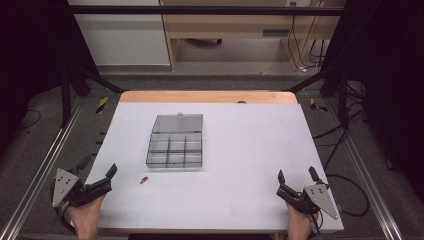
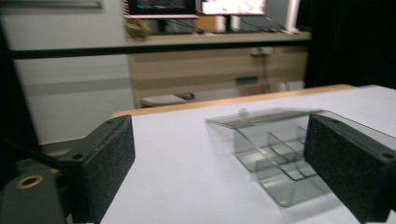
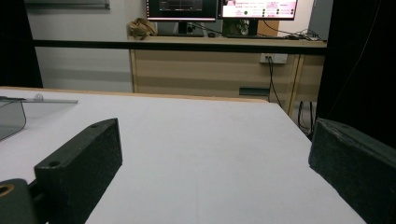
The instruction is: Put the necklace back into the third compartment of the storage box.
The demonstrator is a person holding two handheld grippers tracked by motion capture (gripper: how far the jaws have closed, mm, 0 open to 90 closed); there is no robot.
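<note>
Both grippers at near table corners, left gripper (image 1: 102, 181) and right gripper (image 1: 295, 183) fingers apart, clear box (image 1: 176, 141) mid-table

Readable text: none is found.
Monitors (image 3: 219, 9), at 12 o'clock beyond the table: content is blurred and cannot be read.
Compartment box (image 1: 176, 142): no label is seen.

White-topped table (image 1: 240, 150) with a wooden far edge stands on grey floor (image 1: 210, 82) between metal rails (image 1: 45, 165); beyond it a wooden desk (image 3: 224, 70) carrying two lit monitors (image 3: 219, 8), white wall (image 2: 70, 84), black curtains (image 1: 390, 75) at both sides.
</note>
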